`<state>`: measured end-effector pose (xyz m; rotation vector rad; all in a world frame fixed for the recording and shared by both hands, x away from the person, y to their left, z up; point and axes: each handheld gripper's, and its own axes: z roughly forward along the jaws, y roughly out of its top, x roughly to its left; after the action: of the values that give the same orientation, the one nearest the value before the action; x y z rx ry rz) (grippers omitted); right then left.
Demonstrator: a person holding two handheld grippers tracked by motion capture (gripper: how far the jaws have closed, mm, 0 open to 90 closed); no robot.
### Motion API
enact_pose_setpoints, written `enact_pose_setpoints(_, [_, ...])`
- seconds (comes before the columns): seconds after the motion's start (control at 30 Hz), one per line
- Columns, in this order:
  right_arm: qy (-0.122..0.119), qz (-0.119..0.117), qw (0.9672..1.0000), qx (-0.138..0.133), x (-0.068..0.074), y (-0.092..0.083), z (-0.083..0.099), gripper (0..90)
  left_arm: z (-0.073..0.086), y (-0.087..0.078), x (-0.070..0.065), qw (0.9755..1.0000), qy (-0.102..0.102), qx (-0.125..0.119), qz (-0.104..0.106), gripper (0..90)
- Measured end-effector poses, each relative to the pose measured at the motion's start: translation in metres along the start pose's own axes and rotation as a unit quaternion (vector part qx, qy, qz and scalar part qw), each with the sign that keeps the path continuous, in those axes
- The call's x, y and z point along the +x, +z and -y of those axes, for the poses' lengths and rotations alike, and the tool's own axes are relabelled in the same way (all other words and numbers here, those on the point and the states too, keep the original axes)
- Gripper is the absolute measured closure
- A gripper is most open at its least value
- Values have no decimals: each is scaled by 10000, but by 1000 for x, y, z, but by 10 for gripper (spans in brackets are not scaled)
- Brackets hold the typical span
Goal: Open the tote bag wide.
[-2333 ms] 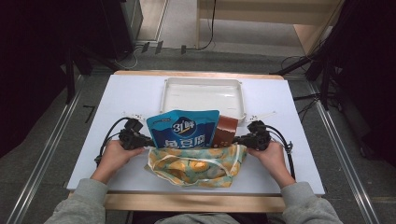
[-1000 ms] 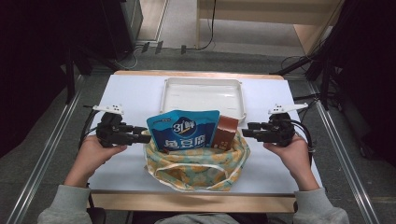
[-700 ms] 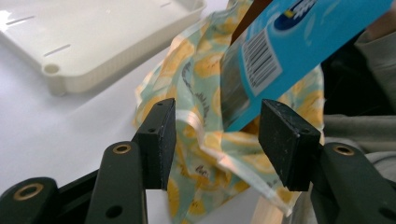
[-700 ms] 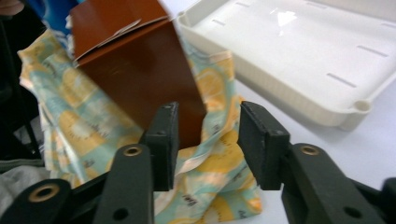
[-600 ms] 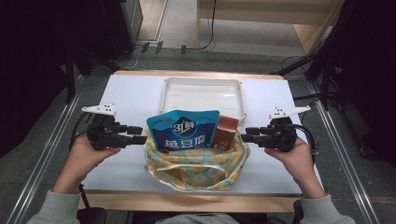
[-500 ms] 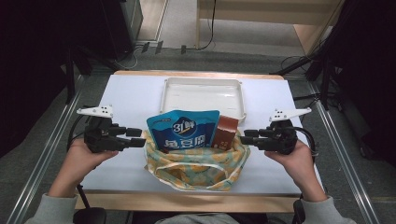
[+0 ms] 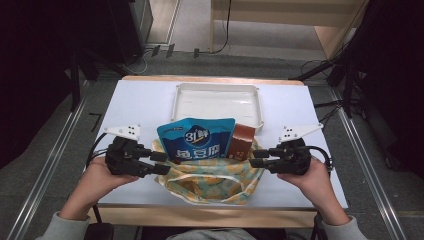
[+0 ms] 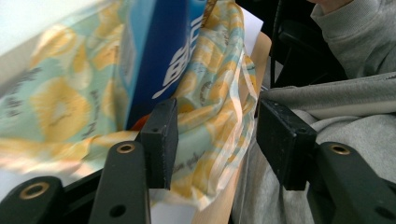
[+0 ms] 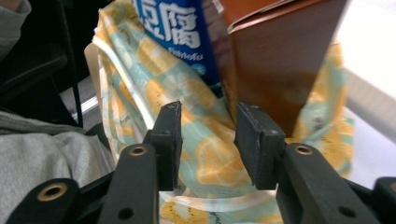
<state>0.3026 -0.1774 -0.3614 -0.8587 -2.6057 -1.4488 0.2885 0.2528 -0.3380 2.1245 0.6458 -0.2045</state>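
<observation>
A floral cloth bag [image 7: 215,182] lies open at the table's near edge. A blue pouch [image 7: 197,142] and a brown box [image 7: 242,142] stand in it. My left gripper [image 7: 162,163] is level at the bag's left side, open, its tips against the cloth edge. In the left gripper view the jaws [image 8: 217,119] stand wide apart, with the bag [image 8: 210,93] just beyond them. My right gripper [image 7: 256,156] points at the bag's right side. Its jaws [image 9: 210,116] have just been opening a little, with nothing pinched between them and the cloth [image 9: 205,154] beyond.
A white tray [image 7: 180,100] sits behind the bag toward the far edge. Bare white tabletop [image 7: 140,105] spreads on both sides. The person's grey sleeves and lap are close under the near edge.
Both grippers have slid back toward the near edge along the bag's sides and slightly inward. The bag, pouch and box have stayed put.
</observation>
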Motion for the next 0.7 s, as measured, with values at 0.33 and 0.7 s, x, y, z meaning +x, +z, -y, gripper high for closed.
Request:
enact_pose_setpoints(0.33, [-62,-195,9996,199,-1,20,8,508,2,26,6,9998,31,182,21,444])
enact_pose_setpoints(0.7, [-213,-163,9991,325,-7,32,17,469,17,38,16,9994,-69,312,-113,526])
